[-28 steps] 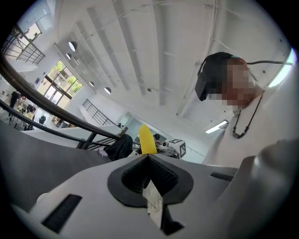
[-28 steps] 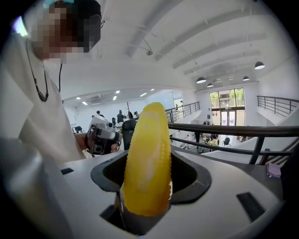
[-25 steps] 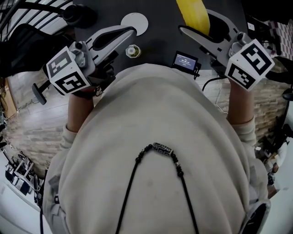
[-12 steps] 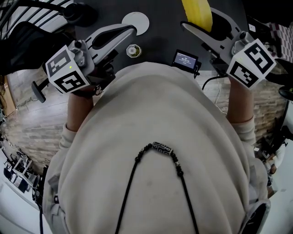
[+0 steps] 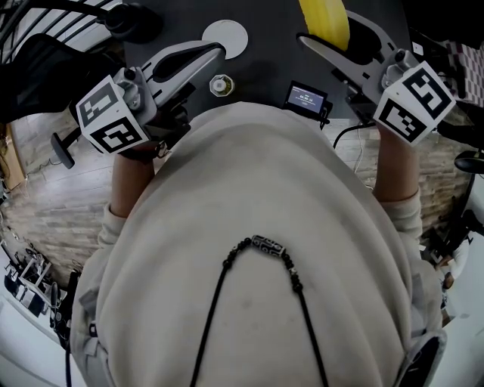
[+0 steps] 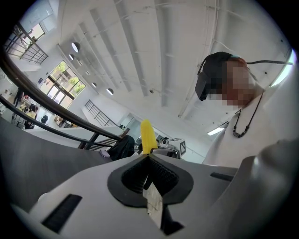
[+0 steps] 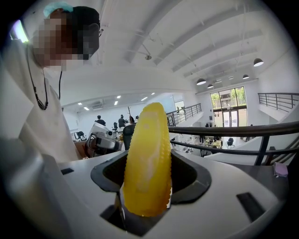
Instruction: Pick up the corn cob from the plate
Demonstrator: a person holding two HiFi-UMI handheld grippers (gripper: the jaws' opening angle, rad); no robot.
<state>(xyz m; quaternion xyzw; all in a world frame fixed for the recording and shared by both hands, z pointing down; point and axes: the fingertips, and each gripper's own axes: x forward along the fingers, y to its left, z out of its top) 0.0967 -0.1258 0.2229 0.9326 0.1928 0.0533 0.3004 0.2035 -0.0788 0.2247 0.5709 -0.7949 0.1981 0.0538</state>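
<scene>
We have the corn cob (image 7: 145, 140) clamped in our right gripper (image 7: 147, 156). Its jaws press on both sides of the cob's lower part, and the rounded yellow tip stands well clear above them. From the head view the corn cob (image 5: 325, 17) is lifted off the dark worktop (image 5: 265, 60) and shows over its far edge, toward the right. The right gripper (image 5: 329, 34) reaches out ahead of our right hand.

The small white round plate (image 5: 224, 36) lies on the worktop to the left of the cob, apart from it and with nothing on it. Our left gripper (image 5: 215, 51) points toward the plate, its tips just beside the plate's near rim. In the left gripper view the left gripper (image 6: 148, 155) has its jaws brought together at the tips with nothing between them, and the cob (image 6: 147, 136) rises beyond them.

Nearer us on the worktop sit a small pale hexagonal piece (image 5: 220, 85) and a little black device with a lit screen (image 5: 306, 98), both close to the near edge.
</scene>
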